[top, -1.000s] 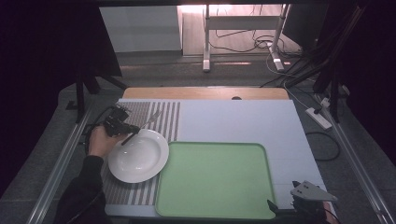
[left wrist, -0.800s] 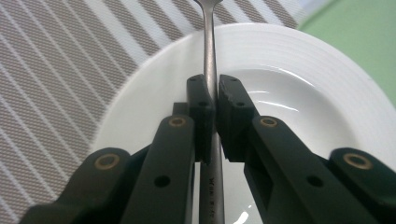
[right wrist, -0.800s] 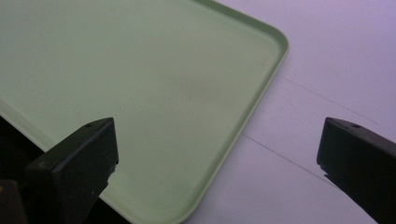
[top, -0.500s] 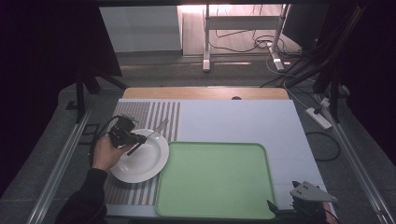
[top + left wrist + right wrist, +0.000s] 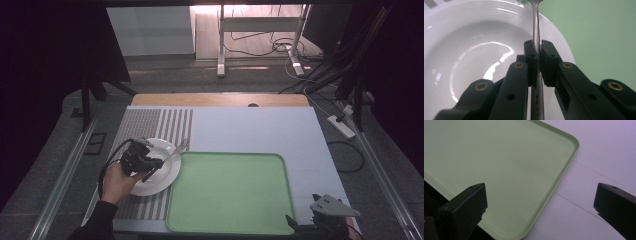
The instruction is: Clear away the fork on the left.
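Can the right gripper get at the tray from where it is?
Probably yes. The right gripper sits at the tray's near right corner, jaws open, with bare tray straight ahead and nothing between them.

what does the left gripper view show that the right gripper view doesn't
Left gripper view: the left tongs shut on a metal fork handle, over a white plate.
Right gripper view: the right tongs open and holding nothing, with the pale mat beyond the tray's corner.
Both: the green tray.
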